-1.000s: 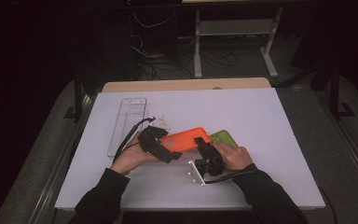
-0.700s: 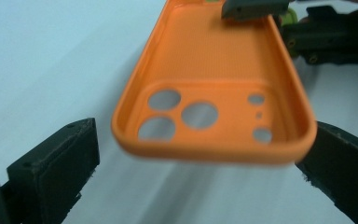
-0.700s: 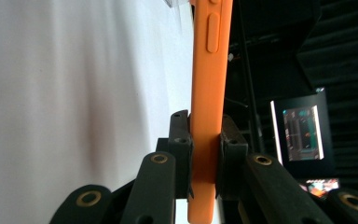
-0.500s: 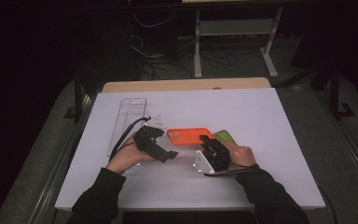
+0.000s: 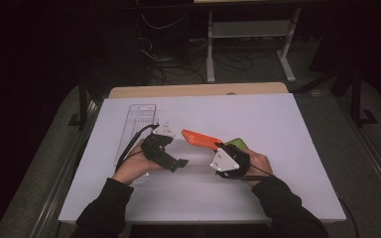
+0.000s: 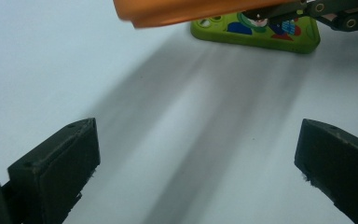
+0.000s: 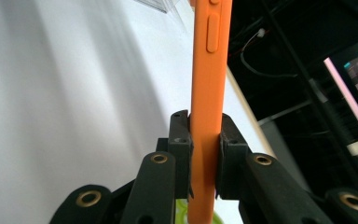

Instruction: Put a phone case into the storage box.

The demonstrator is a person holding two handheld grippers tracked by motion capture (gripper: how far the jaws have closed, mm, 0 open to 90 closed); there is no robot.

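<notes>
My right gripper [image 7: 205, 144] is shut on the near end of an orange phone case [image 7: 208, 70], gripping it edge-on between both pads. In the high view the orange phone case [image 5: 201, 139] hangs tilted just above the white table, held by the right gripper [image 5: 222, 148]. A green phone case [image 6: 256, 28] with a cartoon print lies flat on the table behind it, and the green phone case [image 5: 238, 144] is partly hidden by the right hand. My left gripper [image 6: 196, 154] stands open over bare table, a short way from the orange phone case [image 6: 191, 9]. The left gripper [image 5: 177, 161] holds nothing.
A clear plastic tray [image 5: 138, 121] lies at the left of the white table top [image 5: 278, 119], beside the left hand. A wooden strip [image 5: 198, 90] runs along the far edge. Dark floor, cables and a stand's legs lie beyond.
The left gripper let go of the orange case's left end, opened and drew back to the left. The right gripper kept hold of the case and shifted it slightly right.
</notes>
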